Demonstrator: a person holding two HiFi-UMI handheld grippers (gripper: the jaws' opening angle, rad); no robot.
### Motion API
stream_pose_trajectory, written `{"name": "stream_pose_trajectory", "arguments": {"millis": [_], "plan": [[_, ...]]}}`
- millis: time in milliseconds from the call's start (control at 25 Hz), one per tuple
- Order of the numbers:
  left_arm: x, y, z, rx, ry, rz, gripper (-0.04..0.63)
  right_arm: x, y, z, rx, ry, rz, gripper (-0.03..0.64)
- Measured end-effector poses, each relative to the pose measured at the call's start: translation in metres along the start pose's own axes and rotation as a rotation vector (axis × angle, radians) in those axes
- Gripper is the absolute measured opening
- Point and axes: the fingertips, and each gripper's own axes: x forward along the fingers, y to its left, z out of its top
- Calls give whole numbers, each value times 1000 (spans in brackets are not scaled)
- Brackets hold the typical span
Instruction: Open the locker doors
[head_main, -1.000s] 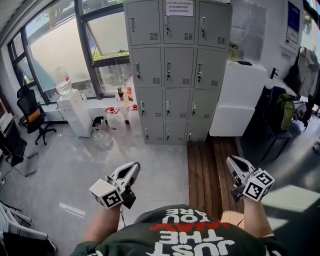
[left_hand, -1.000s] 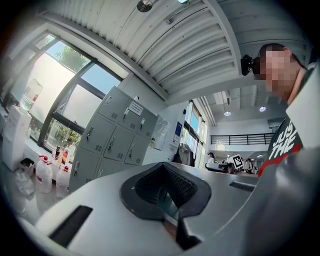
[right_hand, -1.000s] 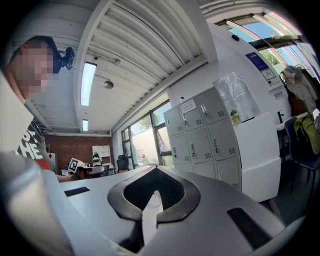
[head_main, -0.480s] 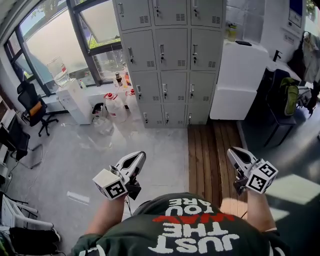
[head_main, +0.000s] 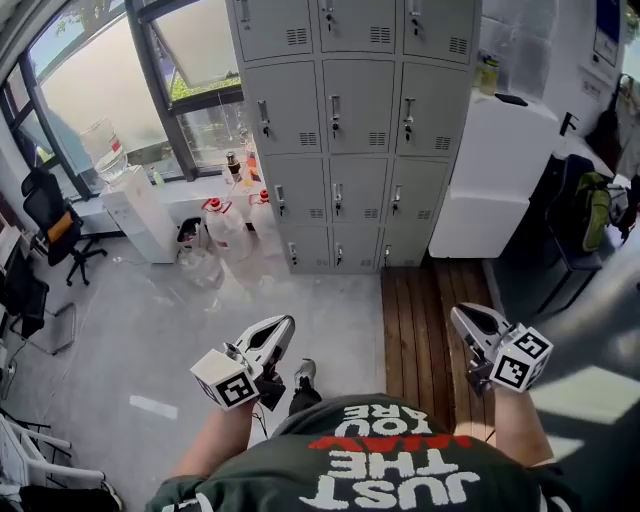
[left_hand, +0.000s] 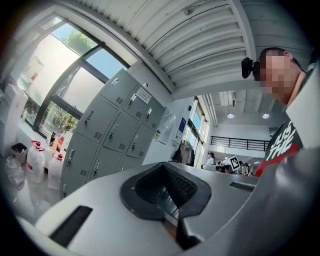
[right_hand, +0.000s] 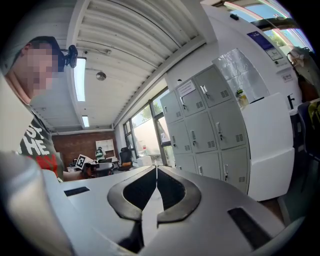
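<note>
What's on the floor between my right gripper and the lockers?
Nothing: in the head view, only bare wooden slats separate the right gripper from the lockers.

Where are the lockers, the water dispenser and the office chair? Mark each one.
lockers (head_main: 362, 105), head view, on a middle-column door.
water dispenser (head_main: 140, 222), head view, on its white body.
office chair (head_main: 52, 215), head view, on its backrest.
</note>
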Motion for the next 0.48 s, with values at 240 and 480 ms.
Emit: {"name": "stream_pose_trajectory", "arguments": {"millis": [240,480], "plan": [[57,169,55,22,7,-125,2,177,-39,36,-34,-38,-53,37],[110,302,152,64,15,-185,2,346,-52,112,-63,-93,-1,37]]}}
